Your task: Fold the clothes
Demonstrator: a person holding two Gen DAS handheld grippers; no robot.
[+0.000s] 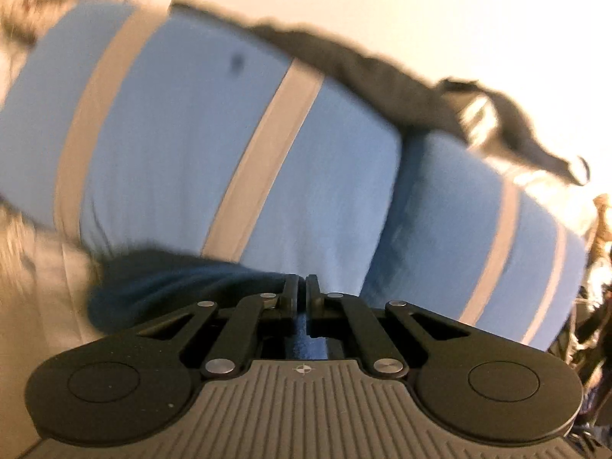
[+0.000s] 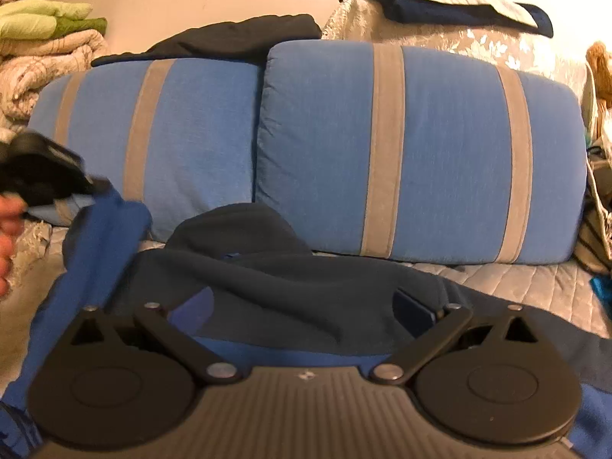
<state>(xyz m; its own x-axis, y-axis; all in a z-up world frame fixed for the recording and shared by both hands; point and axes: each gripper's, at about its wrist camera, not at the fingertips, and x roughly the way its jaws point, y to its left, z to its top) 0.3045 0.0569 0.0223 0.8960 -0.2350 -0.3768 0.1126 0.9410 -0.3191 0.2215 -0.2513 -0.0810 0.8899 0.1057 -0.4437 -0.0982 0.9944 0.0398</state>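
Note:
A dark navy and bright blue garment (image 2: pixel 267 279) lies bunched on the quilted cover in front of the cushions. In the right wrist view my right gripper (image 2: pixel 304 308) has its jaws spread wide, and a navy fold lies over and between its fingers. My left gripper (image 2: pixel 95 185) shows blurred at the left edge, lifting a bright blue strip of the garment, with a person's hand (image 2: pixel 7 229) behind it. In the left wrist view the left gripper (image 1: pixel 302 283) is shut with blue cloth pinched between its pads, and the dark garment (image 1: pixel 160 287) bulges to its left.
Two blue cushions with grey stripes (image 2: pixel 440 153) (image 2: pixel 183 134) stand against the wall behind the garment. Dark clothes (image 2: pixel 244 34) lie on top of them. Folded blankets (image 2: pixel 46 38) are stacked at the far left. The grey quilted cover (image 2: pixel 516 279) stretches to the right.

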